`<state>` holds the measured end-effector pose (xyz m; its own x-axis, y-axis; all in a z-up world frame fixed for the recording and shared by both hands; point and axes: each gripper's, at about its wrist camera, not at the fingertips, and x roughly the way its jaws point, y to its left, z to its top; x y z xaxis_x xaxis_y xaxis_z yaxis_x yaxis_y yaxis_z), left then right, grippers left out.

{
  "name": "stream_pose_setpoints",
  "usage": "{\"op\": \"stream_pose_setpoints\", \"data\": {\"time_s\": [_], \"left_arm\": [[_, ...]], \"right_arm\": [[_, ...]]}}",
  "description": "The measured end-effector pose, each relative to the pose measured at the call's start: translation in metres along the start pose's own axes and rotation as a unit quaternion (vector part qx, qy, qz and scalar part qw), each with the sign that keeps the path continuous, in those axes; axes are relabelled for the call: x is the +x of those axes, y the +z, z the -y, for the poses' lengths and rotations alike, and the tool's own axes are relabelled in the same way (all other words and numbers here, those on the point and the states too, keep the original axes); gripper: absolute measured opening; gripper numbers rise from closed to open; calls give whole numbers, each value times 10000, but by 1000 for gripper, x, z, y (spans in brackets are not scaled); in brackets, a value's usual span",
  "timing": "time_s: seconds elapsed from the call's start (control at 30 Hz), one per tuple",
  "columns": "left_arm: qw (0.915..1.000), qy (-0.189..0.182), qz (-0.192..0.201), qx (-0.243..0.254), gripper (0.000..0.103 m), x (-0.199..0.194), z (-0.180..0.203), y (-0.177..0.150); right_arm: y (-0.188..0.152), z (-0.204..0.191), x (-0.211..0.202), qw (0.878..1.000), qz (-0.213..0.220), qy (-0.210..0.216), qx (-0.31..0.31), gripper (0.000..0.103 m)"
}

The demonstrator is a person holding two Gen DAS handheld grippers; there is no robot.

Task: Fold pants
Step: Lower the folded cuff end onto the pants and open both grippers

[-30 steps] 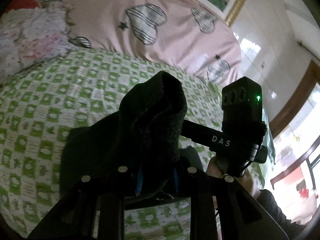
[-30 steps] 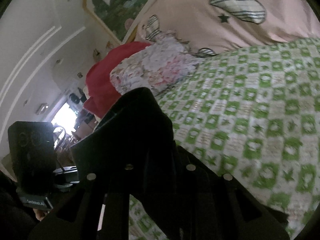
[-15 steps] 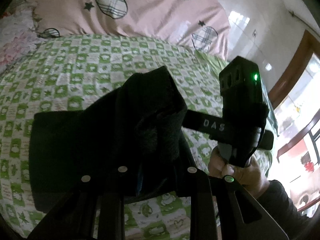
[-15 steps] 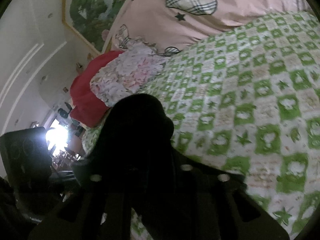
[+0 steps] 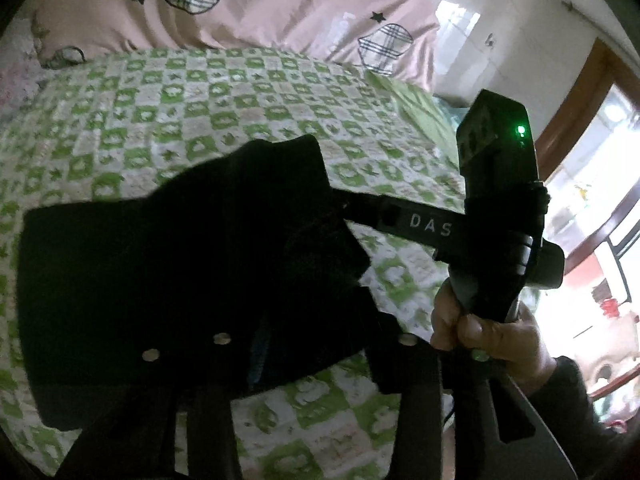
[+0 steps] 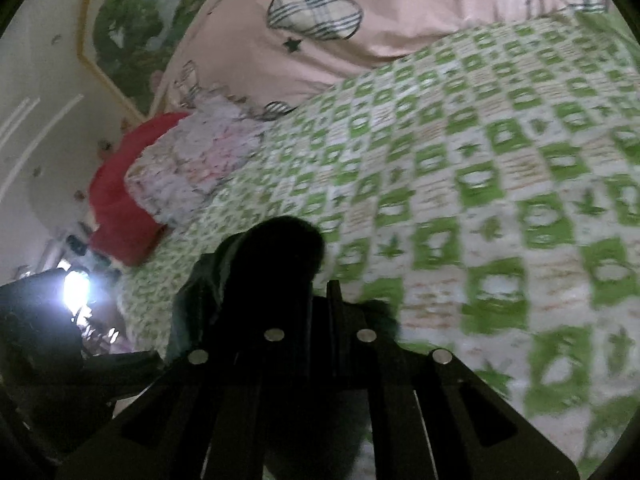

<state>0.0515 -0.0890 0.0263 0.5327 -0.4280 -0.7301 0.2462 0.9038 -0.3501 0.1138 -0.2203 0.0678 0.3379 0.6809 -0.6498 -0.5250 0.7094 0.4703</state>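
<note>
Left wrist view: my left gripper (image 5: 260, 344) is clamped on a bunched edge of the black pants (image 5: 160, 264), the fingers narrow with cloth between them low in the frame. Compared with a second ago, the pants have dropped from a raised hump to a broad dark slab spreading across the centre and left of the frame, close over the green checked bedspread (image 5: 240, 92). I read that as the fold being laid down rather than lifted. At the right, the right gripper (image 5: 352, 212) reaches in from its handle to the same bunched edge, the person's right hand (image 5: 488, 332) wrapped round the grip below. The pink heart-print duvet (image 5: 280, 4) fills the top.

Right wrist view: the right gripper (image 6: 320, 304) pinches a dark lump of the pants (image 6: 276, 264) at lower centre, jaws nearly together. The lump sits lower and smaller than half a second ago, and the checked bedspread (image 6: 500, 200) is blurred, so the tool is moving downward. The left gripper's body (image 6: 36, 320) shows dimly at the lower left, beside a floral pillow (image 6: 192, 168) and red pillow (image 6: 116, 208).
</note>
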Motion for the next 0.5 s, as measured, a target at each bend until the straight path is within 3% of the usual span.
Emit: {"op": "stream_pose_setpoints", "data": {"time_s": [0.07,0.1,0.2,0.5], "left_arm": [[10000,-37,35,29,53,-2,2,-1],[10000,-47,54,65,53,-4,4,-2],[9998,-171,66,105,58,-11,6,-3],[9991,-308,267,-86,66,-41,-5,-7]], "right_arm": [[-2,3,-9,9997,88,-207,77,13],[-3,4,-13,9994,112,-307,122,23],[-7,10,-23,9980,192,-506,312,75],[-15,-1,-39,9972,391,-421,481,81]]}}
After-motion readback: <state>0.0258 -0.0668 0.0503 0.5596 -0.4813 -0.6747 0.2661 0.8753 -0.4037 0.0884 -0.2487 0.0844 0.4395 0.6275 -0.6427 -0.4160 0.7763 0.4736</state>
